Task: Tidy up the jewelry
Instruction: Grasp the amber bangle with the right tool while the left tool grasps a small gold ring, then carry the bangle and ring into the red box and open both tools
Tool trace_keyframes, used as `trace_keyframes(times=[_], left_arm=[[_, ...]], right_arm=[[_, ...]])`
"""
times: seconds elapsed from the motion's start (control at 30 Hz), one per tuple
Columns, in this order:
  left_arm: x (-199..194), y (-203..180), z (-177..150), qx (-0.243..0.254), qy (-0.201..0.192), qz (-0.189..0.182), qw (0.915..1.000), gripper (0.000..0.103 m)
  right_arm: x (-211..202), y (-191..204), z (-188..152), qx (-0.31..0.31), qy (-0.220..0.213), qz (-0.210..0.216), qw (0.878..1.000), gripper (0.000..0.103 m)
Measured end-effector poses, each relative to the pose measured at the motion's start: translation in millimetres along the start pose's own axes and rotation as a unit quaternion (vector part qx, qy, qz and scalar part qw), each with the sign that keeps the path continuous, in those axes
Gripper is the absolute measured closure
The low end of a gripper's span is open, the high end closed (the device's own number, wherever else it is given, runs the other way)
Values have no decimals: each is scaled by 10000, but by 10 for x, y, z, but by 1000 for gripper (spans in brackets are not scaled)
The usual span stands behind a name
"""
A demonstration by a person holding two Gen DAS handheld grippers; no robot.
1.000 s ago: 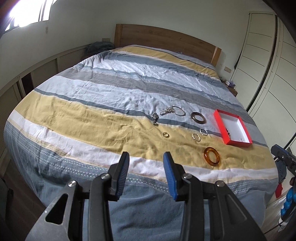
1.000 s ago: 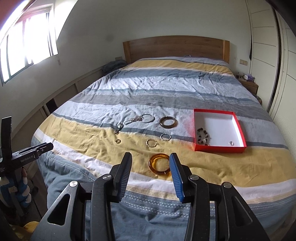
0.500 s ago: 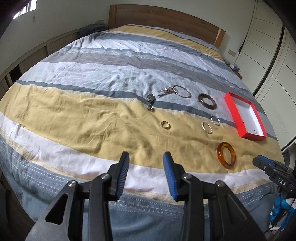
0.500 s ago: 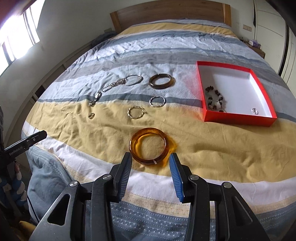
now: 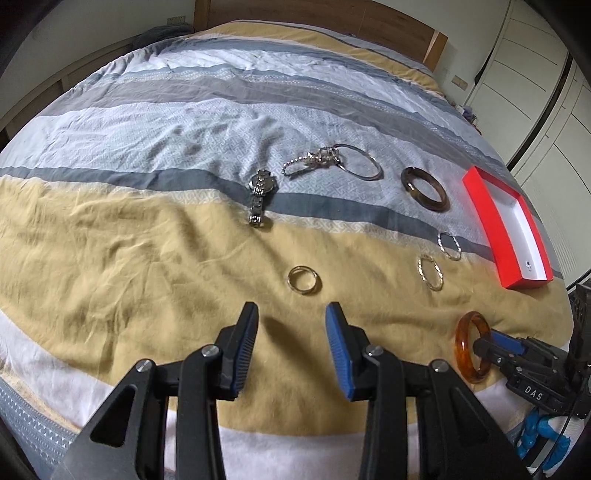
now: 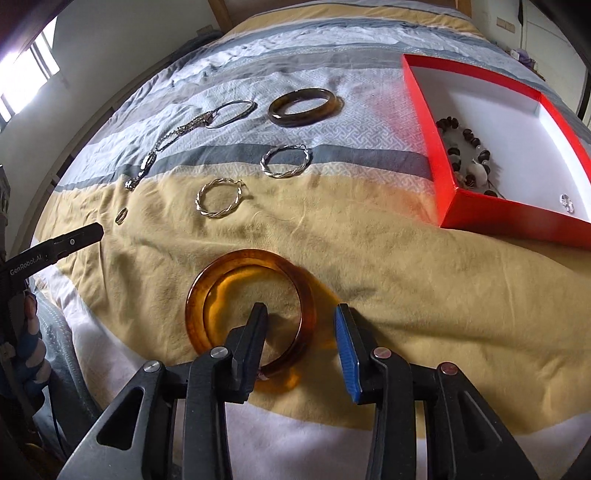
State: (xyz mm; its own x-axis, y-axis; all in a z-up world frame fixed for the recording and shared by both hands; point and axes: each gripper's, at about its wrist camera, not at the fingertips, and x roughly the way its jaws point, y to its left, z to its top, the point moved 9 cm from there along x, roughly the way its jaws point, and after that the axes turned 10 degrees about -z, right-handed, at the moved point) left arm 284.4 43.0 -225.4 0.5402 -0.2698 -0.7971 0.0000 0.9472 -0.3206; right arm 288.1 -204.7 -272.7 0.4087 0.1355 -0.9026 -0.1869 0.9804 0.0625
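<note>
A wide bed (image 5: 155, 229) under a quilt striped in grey, white and mustard yellow carries everything, with a wooden headboard (image 5: 332, 22) at its far end, well beyond both tools. Far ahead and to the right of the right tool (image 6: 301, 321) lies a shallow red cardboard box with a white inside (image 6: 424, 122); within it sit a dark and pale beaded bracelet (image 6: 467, 155) and, by the near wall, a small clear-stoned ring (image 6: 567, 203).

The translucent amber resin bangle (image 6: 251, 291) lies flat on the yellow stripe right at the right tool. One finger stands inside the hoop, the other outside it, so the bangle's near right rim sits between them. The jaws have just been closing, yet they are still partly apart and the blue pad of the outer finger shows a gap to the rim; no squeeze is visible.

The left tool (image 5: 291, 317) is moderately wide with nothing between its fingers, hovering above the yellow stripe. Just ahead of it lies a plain gold band ring (image 5: 304, 279). Farther ahead is a silver metal wristwatch (image 5: 260, 194), and beyond that, slightly right, a thin silver bangle with a bead chain and charms (image 5: 341, 162). To the right of that rests a dark brown stone bangle (image 5: 424, 189). Nearer, ahead and right of the left tool, lie a twisted silver hoop earring (image 5: 450, 246) and a twisted gold hoop earring (image 5: 429, 272), close together.
</note>
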Motion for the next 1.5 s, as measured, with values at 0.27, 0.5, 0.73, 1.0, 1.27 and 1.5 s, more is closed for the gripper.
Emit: trace_keyframes(times=[0.27,0.5,0.73,1.0,1.27,1.5], left_arm=[[333,-2,100,-14,131,15,9999,67],[441,-8,94,71,88,83,9999,84],[315,-35,116,137,-4,202,9997,84],[-16,-154,114,126,-165,194,9996,84],[-129,-655,207,389,-230,-156,9989,84],[161,-1578,485,960,-172,-750,9924,84]], right_arm=[[156,-39,182,82,-72,206,9997,87],[178,-14,195,-17,-175,283,9994,91],[36,39,239,-130,-447,282,9985,93],[-437,-42,328,-105,-951,232,9951,93],[-878,-542,470,183,-1354,-173,9905,93],[-1037,-1457,810,419,-1569,-863,9829,93]])
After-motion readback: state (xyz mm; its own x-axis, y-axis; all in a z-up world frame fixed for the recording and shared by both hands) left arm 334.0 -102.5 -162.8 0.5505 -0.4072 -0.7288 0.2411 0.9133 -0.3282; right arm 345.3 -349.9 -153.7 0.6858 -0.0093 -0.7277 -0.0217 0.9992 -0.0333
